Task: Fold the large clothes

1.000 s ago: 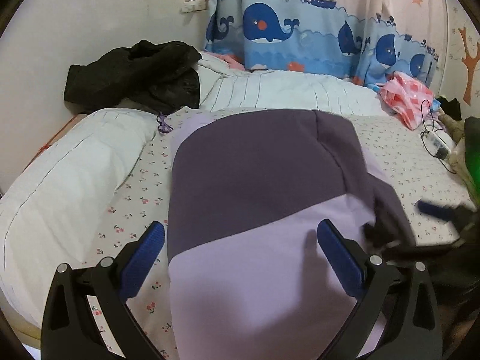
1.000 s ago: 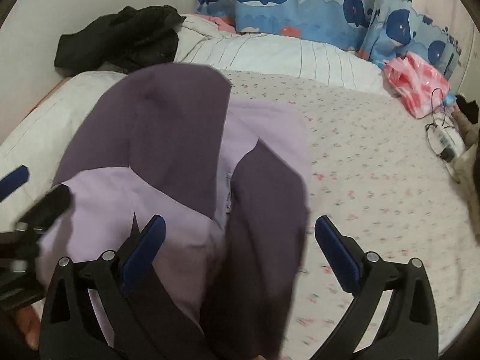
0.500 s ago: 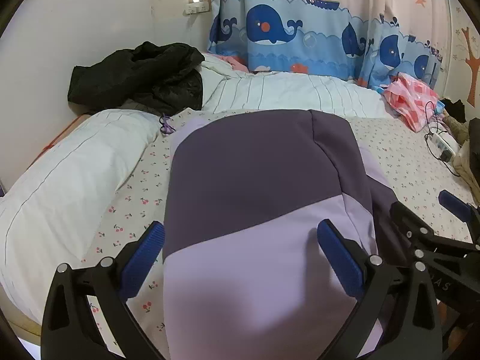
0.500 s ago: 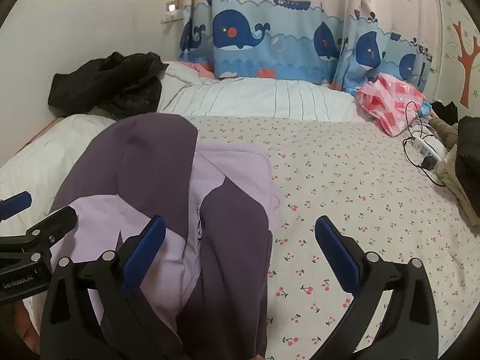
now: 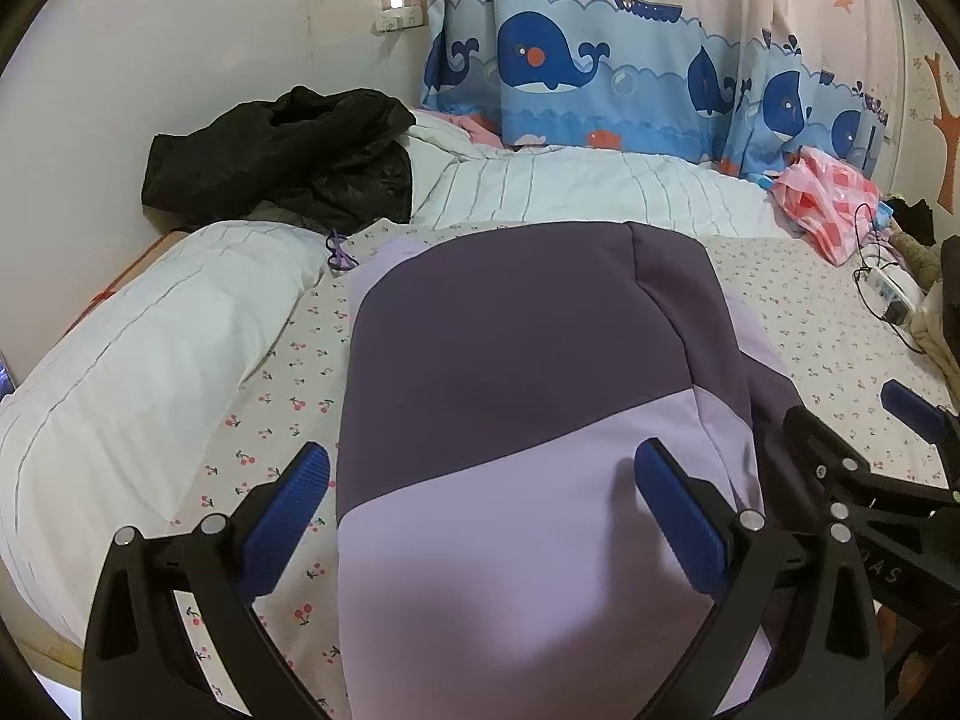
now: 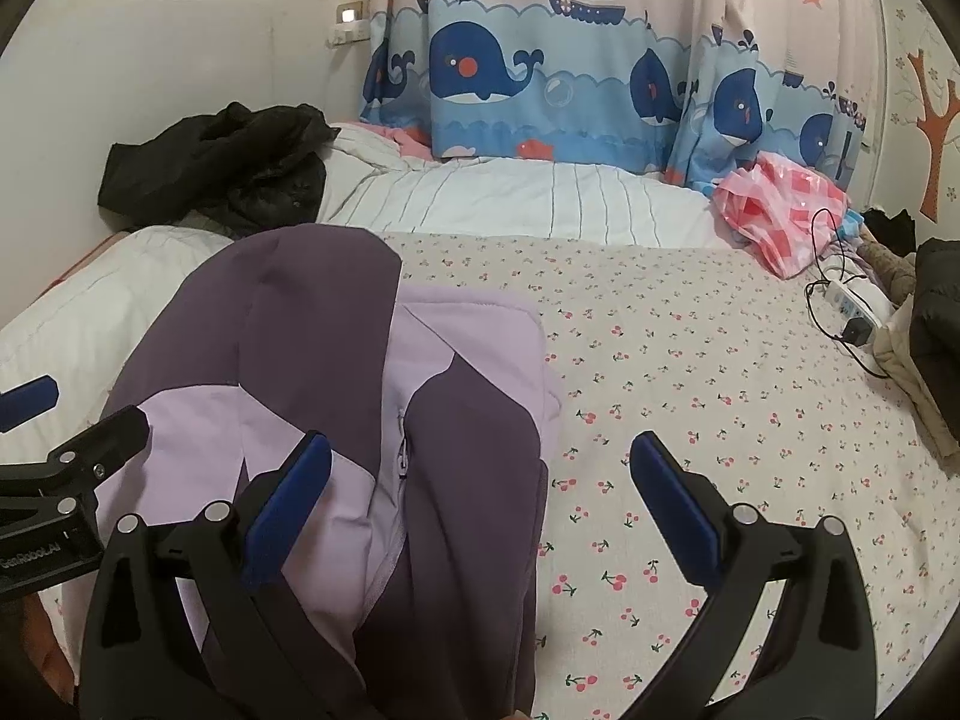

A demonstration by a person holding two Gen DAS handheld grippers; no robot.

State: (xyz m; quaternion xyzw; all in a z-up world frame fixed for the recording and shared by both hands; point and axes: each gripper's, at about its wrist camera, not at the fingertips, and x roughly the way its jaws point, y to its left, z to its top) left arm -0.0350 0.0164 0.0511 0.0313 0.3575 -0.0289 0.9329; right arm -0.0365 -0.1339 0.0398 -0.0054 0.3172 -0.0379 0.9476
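Bedroom with whale curtain point(image 6: 540, 84) behind, bed point(image 6: 690, 396) with cherry-print sheet as working surface.

Left claw point(image 5: 480, 492) spread wide, blue pads well apart, holding nothing; hovering over near end of jacket point(image 5: 510, 396). Seen also at left edge of right view point(image 6: 66, 438), just beside jacket.

Right claw point(image 6: 480, 480) also spread wide, gripping nothing; left pad over jacket, right pad over bare sheet. Visible at right edge of left view point(image 5: 870, 438), near jacket's side.

Jacket lying flat on sheet, on left half of bed, folded: dark purple upper part, pale lilac lower part, a sleeve laid along the front beside the zipper point(image 6: 401, 456).

Farther out: white quilt point(image 5: 150, 360) left of jacket, touching sheet edge; black coat point(image 5: 288, 156) heaped in far left corner against wall; striped white quilt point(image 6: 540, 198) along far side under curtain; pink checked cloth point(image 6: 780, 210) at far right; power strip point(image 6: 852, 306) with black cable near it on the sheet.
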